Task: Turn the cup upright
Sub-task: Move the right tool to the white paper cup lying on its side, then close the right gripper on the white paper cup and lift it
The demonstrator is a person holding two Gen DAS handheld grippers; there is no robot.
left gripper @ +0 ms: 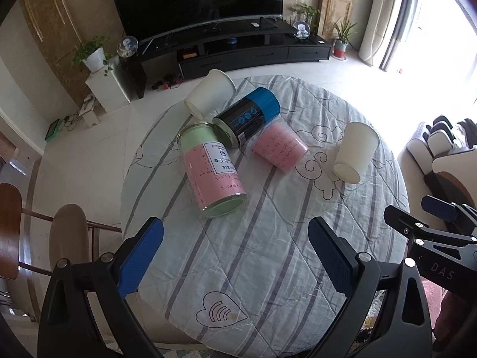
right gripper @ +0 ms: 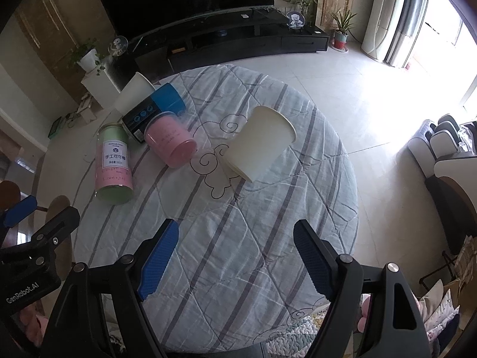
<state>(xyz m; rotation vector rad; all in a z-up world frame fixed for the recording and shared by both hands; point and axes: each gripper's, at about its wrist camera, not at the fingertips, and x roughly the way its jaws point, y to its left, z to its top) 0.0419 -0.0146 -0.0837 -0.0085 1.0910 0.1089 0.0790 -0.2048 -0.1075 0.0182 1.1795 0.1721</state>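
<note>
Two white paper cups lie on their sides on a round table covered by a striped cloth (left gripper: 268, 256). One cup (left gripper: 356, 152) lies at the right, also in the right wrist view (right gripper: 259, 143). The other cup (left gripper: 210, 92) lies at the far edge, also in the right wrist view (right gripper: 134, 92). My left gripper (left gripper: 235, 256) is open and empty above the near cloth. My right gripper (right gripper: 235, 259) is open and empty, short of the right cup.
A tall pink-and-green jar (left gripper: 213, 170), a black-and-blue can (left gripper: 247, 116) and a short pink jar (left gripper: 280, 146) lie on their sides mid-table. A TV stand (left gripper: 238, 47) is beyond. A chair (left gripper: 68, 232) stands at the left, a sofa (left gripper: 441, 155) at the right.
</note>
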